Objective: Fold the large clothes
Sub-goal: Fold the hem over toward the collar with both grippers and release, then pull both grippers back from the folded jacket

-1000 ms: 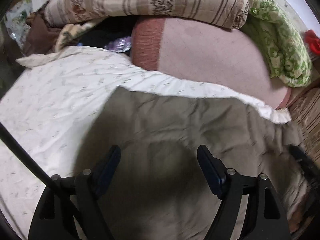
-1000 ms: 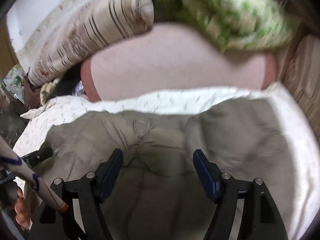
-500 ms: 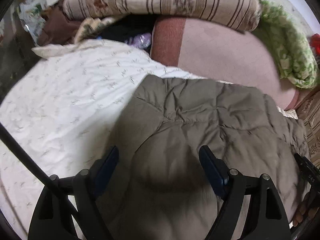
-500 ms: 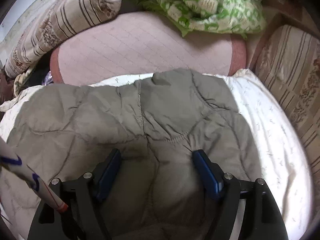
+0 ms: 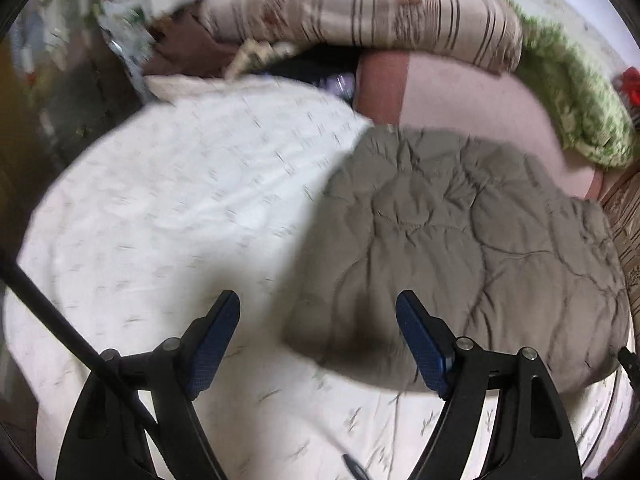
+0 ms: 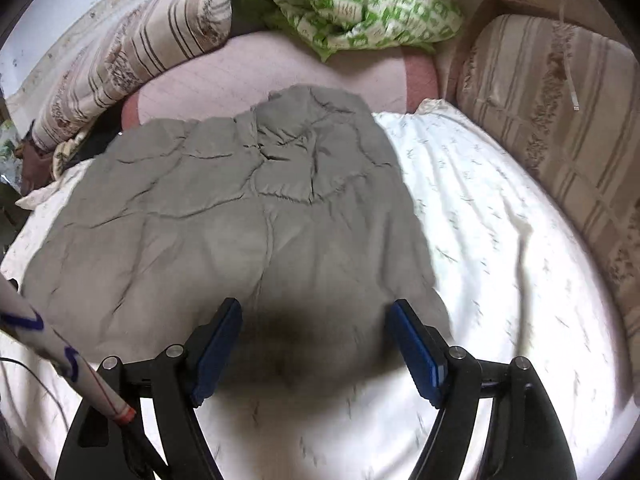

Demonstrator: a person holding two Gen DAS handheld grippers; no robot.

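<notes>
A grey-green quilted garment (image 5: 472, 248) lies folded in a puffy block on the white patterned bed sheet (image 5: 168, 216). It also shows in the right wrist view (image 6: 240, 216), lying on the sheet (image 6: 500, 240). My left gripper (image 5: 318, 328) is open and empty, above the garment's near left edge. My right gripper (image 6: 314, 332) is open and empty, above the garment's near edge. Neither gripper touches the cloth.
A pink mattress (image 5: 460, 92) lies behind the sheet. A striped pillow (image 5: 380, 4) and a green patterned blanket (image 6: 352, 4) rest on it. A striped cushion (image 6: 560, 120) stands at the right. Clutter (image 5: 132, 40) sits at the far left.
Both grippers have pulled back and up from the garment. The garment now lies smaller in view as a folded block, with more white sheet showing around it.
</notes>
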